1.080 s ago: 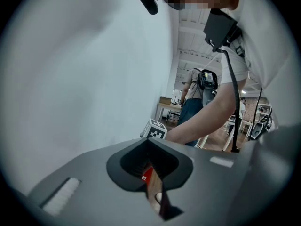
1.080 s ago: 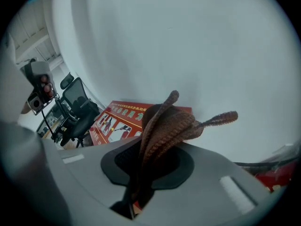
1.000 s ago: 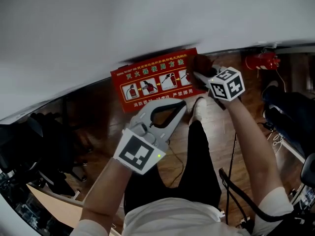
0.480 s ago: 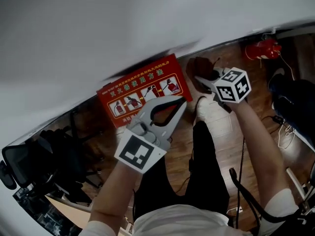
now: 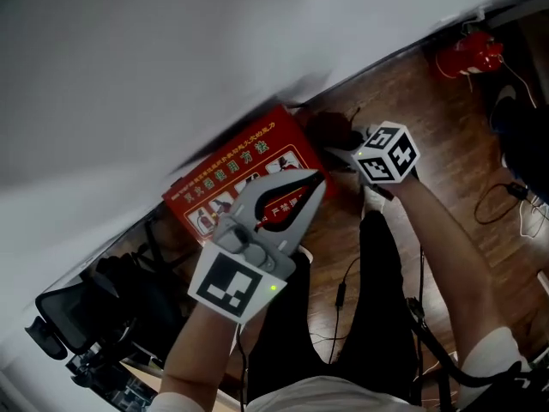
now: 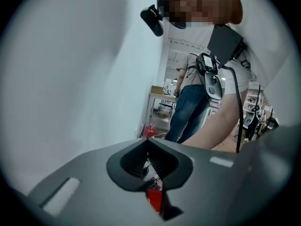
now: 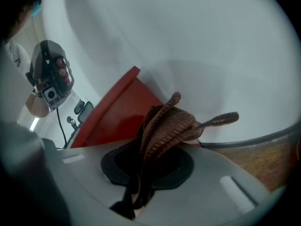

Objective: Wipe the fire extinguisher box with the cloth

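Observation:
The red fire extinguisher box point(image 5: 225, 177) stands on the floor against the white wall, its printed front facing me. My right gripper point(image 5: 341, 148) is shut on a brown cloth point(image 5: 329, 128) at the box's right end. In the right gripper view the cloth point(image 7: 170, 125) bunches out of the right gripper point(image 7: 150, 160), with the box point(image 7: 117, 113) just beyond it; whether they touch I cannot tell. My left gripper point(image 5: 314, 181) is shut and holds nothing, its tip in front of the box's lower right corner. In its own view the left gripper point(image 6: 149, 158) shows a sliver of red box point(image 6: 154, 199) below.
A red fire extinguisher point(image 5: 468, 53) stands on the wooden floor by the wall at far right. Cables point(image 5: 504, 201) lie on the floor to the right. A black office chair point(image 5: 81, 312) stands at lower left. Another person point(image 6: 192, 105) stands farther back.
The head view has tilted and the box now sits lower and slanted. The right gripper with the cloth has slid off the box's printed front to its right end. The left gripper stays shut.

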{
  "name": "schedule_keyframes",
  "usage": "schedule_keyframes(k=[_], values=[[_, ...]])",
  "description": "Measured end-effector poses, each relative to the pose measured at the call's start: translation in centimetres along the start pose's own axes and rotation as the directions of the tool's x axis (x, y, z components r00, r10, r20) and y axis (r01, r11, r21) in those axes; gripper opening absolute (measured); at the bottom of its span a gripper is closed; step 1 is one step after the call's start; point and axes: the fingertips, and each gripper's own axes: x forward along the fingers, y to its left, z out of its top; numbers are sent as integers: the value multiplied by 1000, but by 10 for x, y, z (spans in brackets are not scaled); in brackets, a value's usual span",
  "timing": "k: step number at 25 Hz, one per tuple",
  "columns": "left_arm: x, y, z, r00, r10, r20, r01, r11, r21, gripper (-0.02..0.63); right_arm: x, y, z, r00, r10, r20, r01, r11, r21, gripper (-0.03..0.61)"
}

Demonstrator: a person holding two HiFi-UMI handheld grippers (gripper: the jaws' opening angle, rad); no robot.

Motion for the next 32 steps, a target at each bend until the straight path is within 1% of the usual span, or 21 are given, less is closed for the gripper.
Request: schedule_keyframes(k=[4, 6, 11, 18, 20, 24, 26, 28, 29, 32], values=[[20, -3, -15, 997, -54, -46, 57, 996, 64, 0, 20, -33, -31, 1000, -19, -9, 19, 999, 29, 52], [27, -1, -19, 995, -80, -58, 84, 993, 79, 0, 35, -48, -46, 999, -29, -21, 30, 999, 34, 52], [41, -4, -22, 989, -122, -82, 128, 990, 66, 0, 71, -87, -65, 998, -48, -41, 49, 998, 34, 52], [63, -4, -20, 985, -166, -45, 167, 986, 23, 0, 119, -141, -91, 994, -69, -80, 73, 996, 51, 52], [69, -6, -19, 983, -177, -40, 178, 984, 29, 0, 130, -157, -104, 991, -80, -109, 87, 994, 66, 52], [75, -13, -16, 980, -196, -35, 198, 979, 50, 0, 150, -188, -136, 974, -117, -193, 135, 987, 85, 52], [75, -15, -13, 979, -202, -24, 203, 977, 56, 0, 156, -194, -144, 969, -121, -213, 143, 985, 92, 52], [75, -15, -11, 980, -199, -13, 200, 978, 62, 0, 155, -191, -144, 973, -105, -206, 124, 989, 82, 52], [74, -15, -11, 981, -193, -6, 193, 979, 62, 0, 151, -188, -141, 975, -102, -197, 118, 990, 73, 52], [64, -18, -5, 986, -164, 20, 163, 985, 56, 0, 124, -178, -132, 975, -133, -180, 143, 989, 46, 52]])
